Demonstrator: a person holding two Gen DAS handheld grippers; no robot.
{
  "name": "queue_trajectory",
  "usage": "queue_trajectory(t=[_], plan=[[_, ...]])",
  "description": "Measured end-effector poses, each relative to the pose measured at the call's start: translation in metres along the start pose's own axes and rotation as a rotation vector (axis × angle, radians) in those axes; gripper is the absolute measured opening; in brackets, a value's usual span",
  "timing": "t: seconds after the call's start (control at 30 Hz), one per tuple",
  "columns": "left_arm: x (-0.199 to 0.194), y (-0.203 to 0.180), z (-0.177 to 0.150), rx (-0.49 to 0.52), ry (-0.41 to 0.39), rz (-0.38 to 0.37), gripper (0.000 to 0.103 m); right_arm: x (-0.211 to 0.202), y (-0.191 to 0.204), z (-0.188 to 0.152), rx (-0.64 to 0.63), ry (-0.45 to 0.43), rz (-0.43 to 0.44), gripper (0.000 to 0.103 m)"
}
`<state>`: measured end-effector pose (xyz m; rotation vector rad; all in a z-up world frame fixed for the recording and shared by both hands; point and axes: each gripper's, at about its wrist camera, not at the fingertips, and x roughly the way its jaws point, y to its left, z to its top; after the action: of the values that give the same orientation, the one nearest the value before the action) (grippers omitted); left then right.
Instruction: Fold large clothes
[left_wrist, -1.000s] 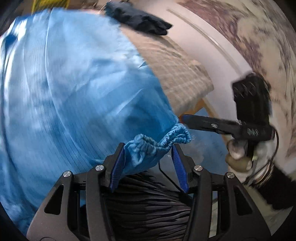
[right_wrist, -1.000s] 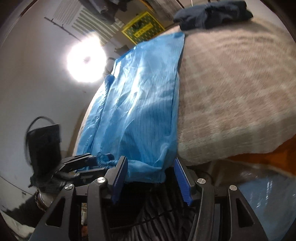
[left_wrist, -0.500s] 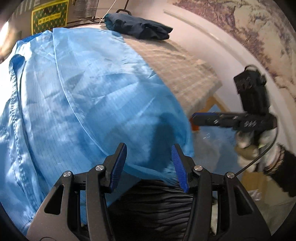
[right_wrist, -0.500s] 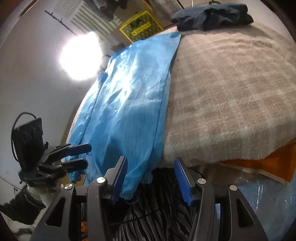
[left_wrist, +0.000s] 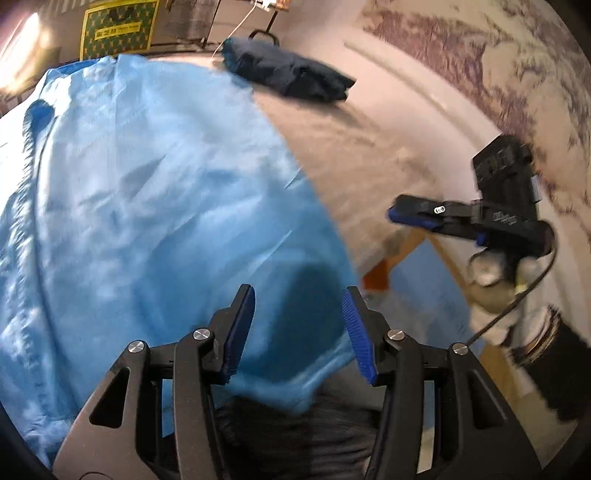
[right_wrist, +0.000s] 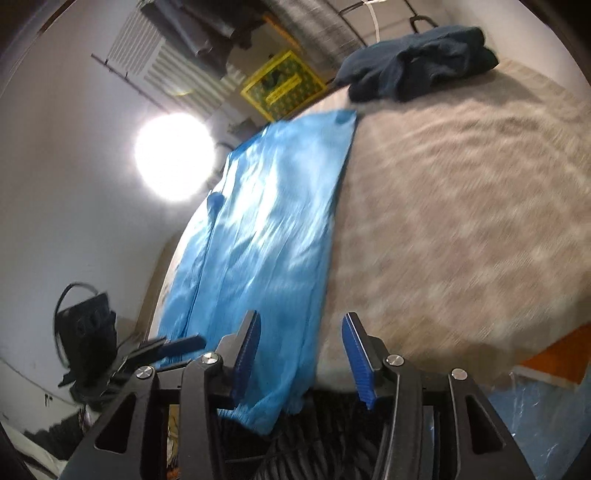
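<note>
Dropped since before: blue garment (left_wrist: 155, 206) now flat on bed (right_wrist: 461, 221) | my left gripper (left_wrist: 298, 332) released | right gripper (right_wrist: 301, 354) released, jaws just narrowing, gripping nothing

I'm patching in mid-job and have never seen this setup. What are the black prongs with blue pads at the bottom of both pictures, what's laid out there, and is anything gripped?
There is no robot arm: a person carries a two-finger gripper in each hand, with a fisheye camera on each looking along its fingers. One picture looks past the left gripper, the other past the right gripper; each also shows the other gripper off to the side. A light blue garment lies spread on a beige blanket, its near end hanging over the edge. A dark folded garment sits at the far end. Both grippers stand open, holding nothing.
</note>
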<state>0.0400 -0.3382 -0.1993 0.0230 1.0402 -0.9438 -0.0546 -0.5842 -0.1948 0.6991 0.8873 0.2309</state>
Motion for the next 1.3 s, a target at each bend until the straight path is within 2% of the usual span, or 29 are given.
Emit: queue_trajectory(t=[0.03,0.13,0.27,0.4,0.5,0.53,0.6,0.63,0.67,0.7,0.8,1.0,1.1,1.2,1.27,1.3], plan=[[0.005,-0.008,0.006,-0.002,-0.006,0.004,0.051,-0.005,-0.005,0.006,0.007,-0.017,-0.005,0.055],[0.033,-0.037,0.024,-0.010,0.025,0.037,0.052,-0.018,-0.016,0.022,0.023,-0.060,-0.003,0.056],[0.078,-0.062,0.038,-0.004,0.087,0.184,0.055,-0.034,-0.027,0.036,0.010,-0.092,-0.007,0.058],[0.106,-0.057,0.036,-0.043,0.145,0.274,0.055,-0.035,-0.036,0.050,-0.001,-0.093,0.007,0.060],[0.107,-0.057,0.031,0.008,0.096,0.310,0.055,-0.018,-0.038,0.066,-0.011,-0.072,0.036,0.061],[0.108,-0.058,0.031,0.015,0.089,0.315,0.053,-0.010,-0.039,0.072,-0.017,-0.060,0.052,0.063],[0.107,-0.057,0.029,0.030,0.066,0.350,0.024,0.010,-0.037,0.083,-0.024,-0.042,0.072,0.063],[0.106,-0.054,0.029,0.030,0.062,0.341,0.018,0.019,-0.037,0.087,-0.023,-0.034,0.082,0.063],[0.103,-0.047,0.030,0.007,0.060,0.320,0.009,0.031,-0.037,0.094,-0.018,-0.025,0.099,0.063],[0.101,-0.042,0.030,-0.020,0.060,0.295,0.006,0.039,-0.037,0.098,-0.011,-0.021,0.110,0.063],[0.093,-0.028,0.033,-0.130,0.061,0.198,0.004,0.071,-0.040,0.119,0.027,-0.011,0.144,0.063],[0.075,-0.019,0.038,-0.235,0.035,0.085,0.004,0.131,-0.049,0.159,0.102,0.000,0.123,0.063],[0.069,-0.015,0.040,-0.258,0.029,0.055,0.004,0.157,-0.055,0.173,0.148,0.007,0.127,0.062],[0.065,-0.012,0.043,-0.273,0.024,0.031,0.003,0.179,-0.059,0.183,0.196,0.018,0.137,0.054],[0.063,-0.011,0.045,-0.274,0.020,0.017,0.003,0.190,-0.060,0.188,0.221,0.016,0.139,0.042],[0.062,-0.010,0.045,-0.274,0.019,0.012,0.003,0.195,-0.059,0.191,0.230,0.019,0.135,0.029]])
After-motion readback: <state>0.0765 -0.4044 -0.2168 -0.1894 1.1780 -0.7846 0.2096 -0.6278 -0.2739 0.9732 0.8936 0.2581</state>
